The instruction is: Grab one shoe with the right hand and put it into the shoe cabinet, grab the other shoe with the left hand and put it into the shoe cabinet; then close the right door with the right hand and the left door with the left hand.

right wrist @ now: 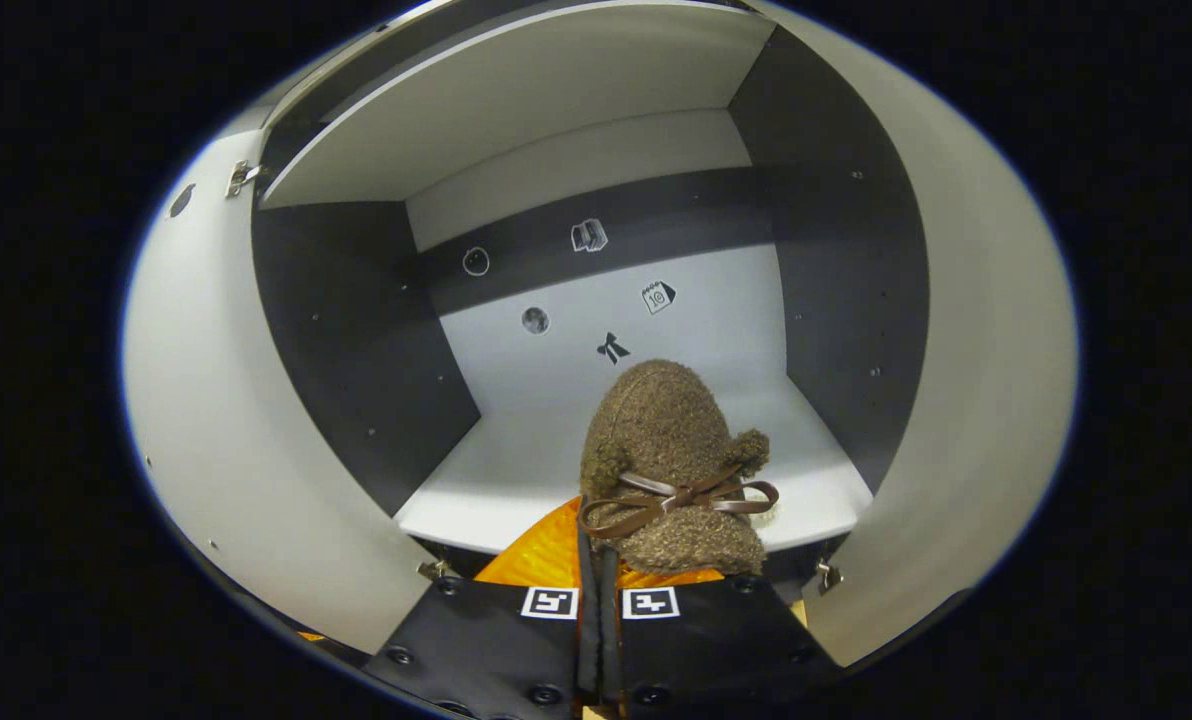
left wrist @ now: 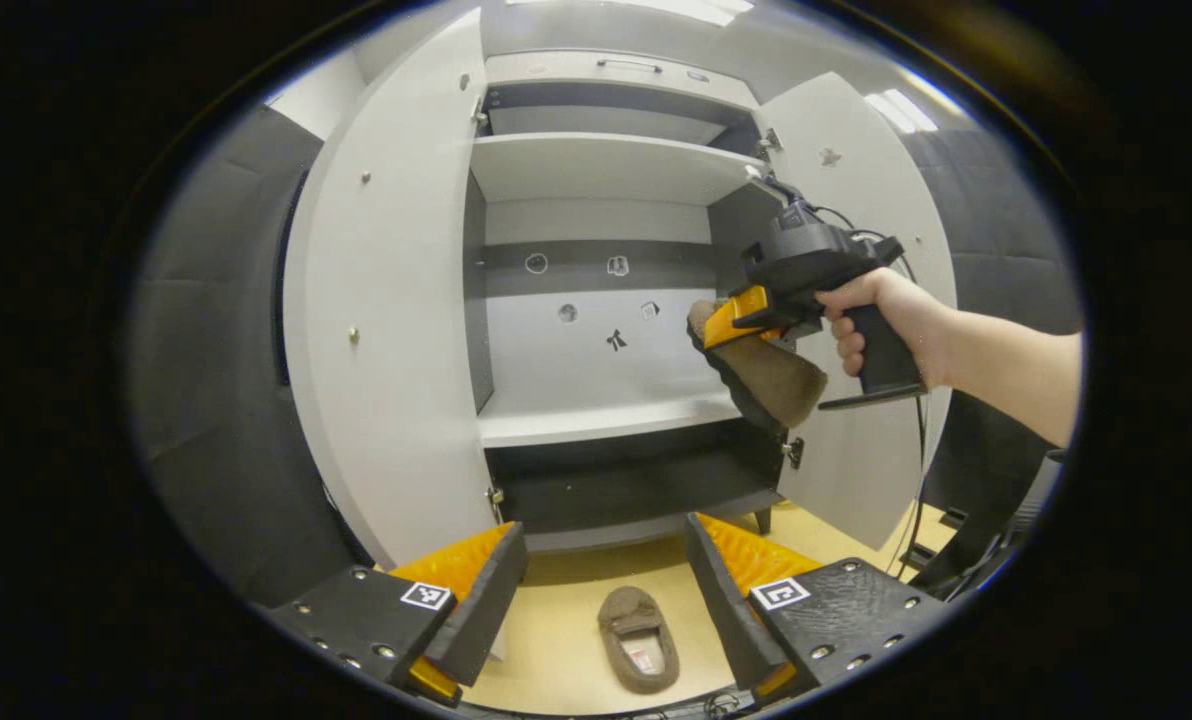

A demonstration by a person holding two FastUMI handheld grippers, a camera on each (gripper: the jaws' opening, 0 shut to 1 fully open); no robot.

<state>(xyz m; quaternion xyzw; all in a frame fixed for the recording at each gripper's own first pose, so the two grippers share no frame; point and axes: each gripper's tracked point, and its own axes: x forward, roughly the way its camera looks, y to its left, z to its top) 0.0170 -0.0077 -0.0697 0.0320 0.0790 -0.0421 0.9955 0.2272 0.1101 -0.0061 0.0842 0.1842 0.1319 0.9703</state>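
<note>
A fuzzy brown shoe (right wrist: 668,455) with a brown ribbon bow hangs in my right gripper (right wrist: 606,560), which is shut on its heel end; the toe points into the cabinet above the middle shelf (right wrist: 516,480). In the left gripper view that same shoe (left wrist: 764,375) is held in the air at the cabinet's right side by a hand (left wrist: 881,320) on the right gripper (left wrist: 741,320). The second brown shoe (left wrist: 639,638) lies on the floor, sole down, between the fingers of my open left gripper (left wrist: 606,600) and farther ahead. The white shoe cabinet (left wrist: 606,170) stands with both doors open.
The left door (left wrist: 386,330) swings out toward me on the left, the right door (left wrist: 856,200) on the right. Small stickers dot the cabinet's back panel (right wrist: 656,320). A dark bottom compartment (left wrist: 636,490) sits under the middle shelf. The floor (left wrist: 566,640) is pale wood.
</note>
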